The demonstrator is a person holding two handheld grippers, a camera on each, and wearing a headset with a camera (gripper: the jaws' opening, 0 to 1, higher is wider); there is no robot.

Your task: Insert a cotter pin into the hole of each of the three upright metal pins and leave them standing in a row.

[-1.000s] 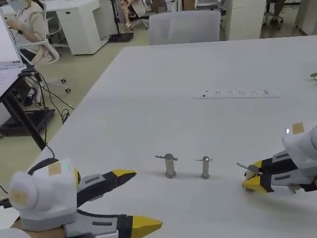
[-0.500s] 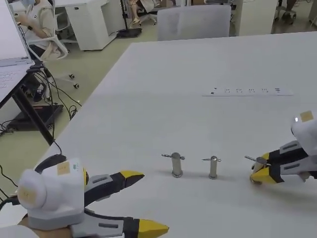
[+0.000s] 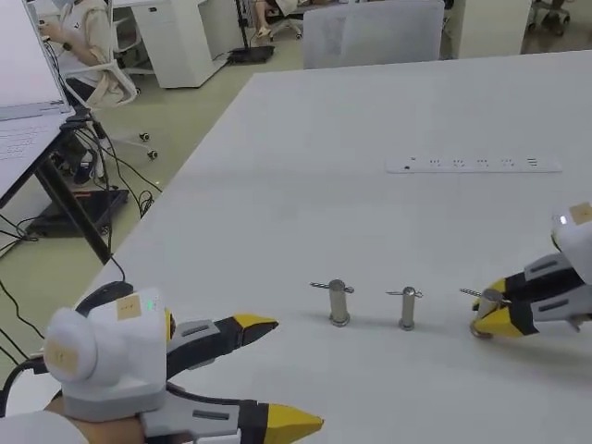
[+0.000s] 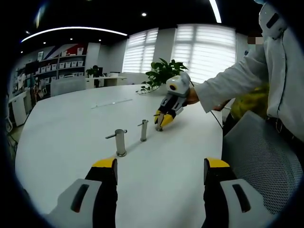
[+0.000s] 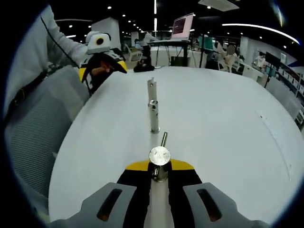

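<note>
The right tongs are pinching the third pin at the right end of the row on the table, with a cotter through its head. The left tongs hang spread near the table's front edge, well apart from the left pin and the middle pin. Both of these stand upright with cotters through them.
</note>
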